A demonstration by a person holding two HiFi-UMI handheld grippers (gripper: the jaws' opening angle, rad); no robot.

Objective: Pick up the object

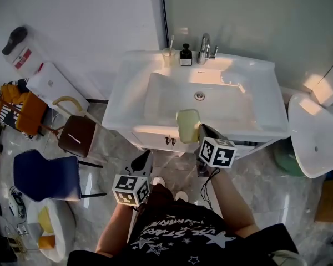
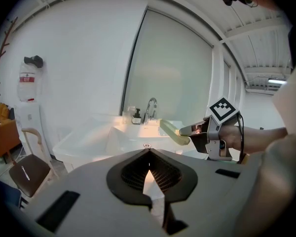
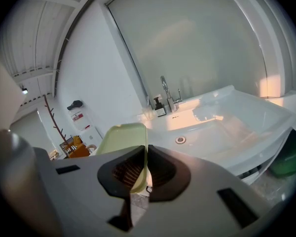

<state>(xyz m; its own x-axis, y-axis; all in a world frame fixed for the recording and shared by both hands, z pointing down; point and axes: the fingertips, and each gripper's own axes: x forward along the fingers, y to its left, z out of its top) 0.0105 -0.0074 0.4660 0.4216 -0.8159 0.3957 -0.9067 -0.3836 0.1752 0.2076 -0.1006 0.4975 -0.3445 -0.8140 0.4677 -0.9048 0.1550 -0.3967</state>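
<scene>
**Head view: pale green dish [image 1: 188, 125] pinched by the right hand-held gripper [image 1: 201, 129] at the sink's front edge**

Nearest the person's body, the left hand-held gripper [image 1: 146, 158] hangs low over the floor, well short of the sink [image 1: 127, 87]. Its own view shows its jaws pressed together with nothing between them.

Further forward, the right hand-held gripper reaches the sink's front edge. Its jaws are nipped tight on the right-hand rim of the pale green dish.

The dish is a flat, rounded oblong that sticks out to the left of those jaws. It hangs above the sink's front edge and appears clear of the basin. Its long axis runs front to back, pointing roughly toward the drain [image 1: 199, 96] and the tap [image 1: 204, 47] at the back edge. In the right gripper view the dish [image 3: 121, 137] stands on edge in the pinch.

Judging from this, the lift looks already made. The right hand alone carries the dish, and the left is well apart from it.
</scene>
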